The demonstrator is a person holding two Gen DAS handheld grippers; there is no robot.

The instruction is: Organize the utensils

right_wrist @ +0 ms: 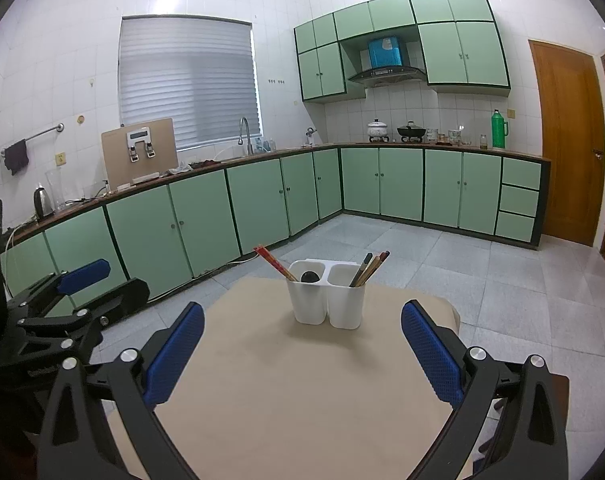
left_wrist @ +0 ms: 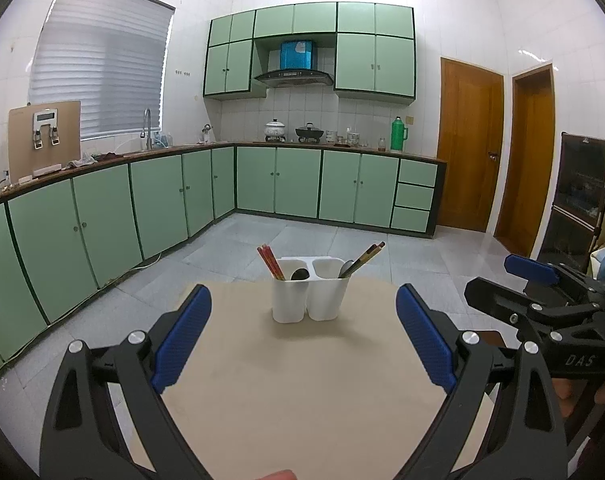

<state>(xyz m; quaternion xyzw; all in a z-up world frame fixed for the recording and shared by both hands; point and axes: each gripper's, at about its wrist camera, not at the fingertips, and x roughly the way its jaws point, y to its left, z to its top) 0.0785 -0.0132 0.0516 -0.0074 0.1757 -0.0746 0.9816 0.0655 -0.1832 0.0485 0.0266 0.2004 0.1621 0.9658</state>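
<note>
A white two-compartment utensil holder (left_wrist: 308, 294) (right_wrist: 326, 300) stands upright near the far edge of a beige table (left_wrist: 302, 392) (right_wrist: 302, 392). Its left compartment holds red chopsticks (left_wrist: 269, 263) (right_wrist: 273, 263) and a dark spoon (left_wrist: 300, 275) (right_wrist: 309, 277). Its right compartment holds brown chopsticks (left_wrist: 365, 260) (right_wrist: 372, 267) and a grey spoon (left_wrist: 345, 269). My left gripper (left_wrist: 302, 336) hangs open above the table, short of the holder, holding nothing. My right gripper (right_wrist: 302, 350) is likewise open and holds nothing. Each gripper shows in the other's view, the right gripper (left_wrist: 538, 280) and the left gripper (right_wrist: 78, 284).
Green kitchen cabinets (left_wrist: 162, 196) (right_wrist: 262, 200) run along the left and back walls under a counter with pots, a green thermos (left_wrist: 398, 134) and a sink tap. Grey tiled floor surrounds the table. Wooden doors (left_wrist: 468, 144) stand at the right.
</note>
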